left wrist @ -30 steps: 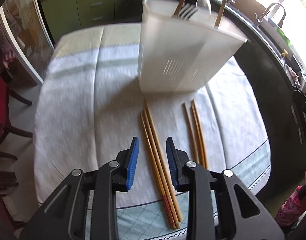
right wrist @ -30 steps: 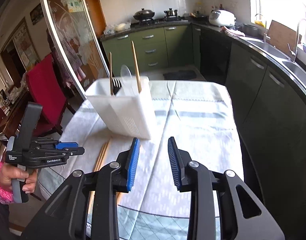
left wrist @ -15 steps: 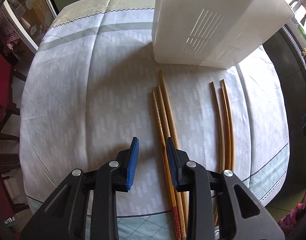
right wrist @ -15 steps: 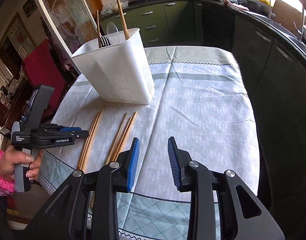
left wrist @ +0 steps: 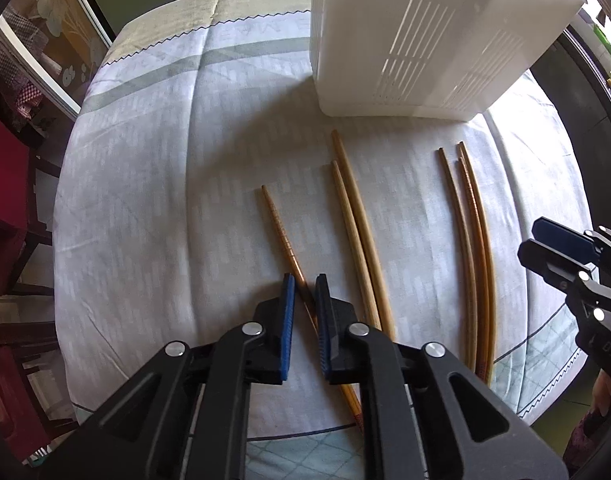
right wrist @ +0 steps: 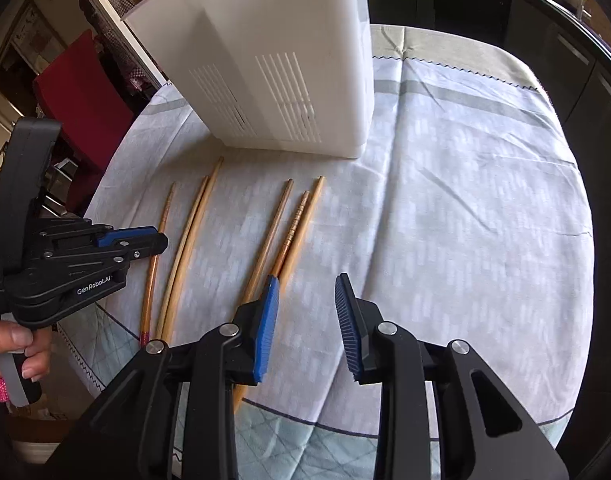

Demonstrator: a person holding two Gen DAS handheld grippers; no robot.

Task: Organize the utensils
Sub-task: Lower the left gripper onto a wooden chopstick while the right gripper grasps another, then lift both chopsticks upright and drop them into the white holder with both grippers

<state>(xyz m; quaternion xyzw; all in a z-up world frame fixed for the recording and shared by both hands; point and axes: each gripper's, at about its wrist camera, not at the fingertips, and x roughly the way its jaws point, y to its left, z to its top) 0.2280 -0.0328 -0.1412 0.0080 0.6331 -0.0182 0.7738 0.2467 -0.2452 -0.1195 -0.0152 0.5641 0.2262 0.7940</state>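
A tall white plastic utensil holder with slotted walls (left wrist: 417, 36) stands upright at the far side of the cloth. Near it lie six wooden chopsticks: one ridged reddish-brown chopstick (left wrist: 281, 236) alone at left, a pale pair (left wrist: 357, 224) in the middle, three darker curved-looking sticks (left wrist: 471, 240) at right.

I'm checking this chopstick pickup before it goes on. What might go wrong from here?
The left gripper has just been closing its jaws on a single ridged chopstick, gripped toward one end, so the long free end may sag or swing on lifting. The right gripper is open with one jaw over three close-lying chopsticks; it may grab several or scatter them. The white utensil holder stands close by.
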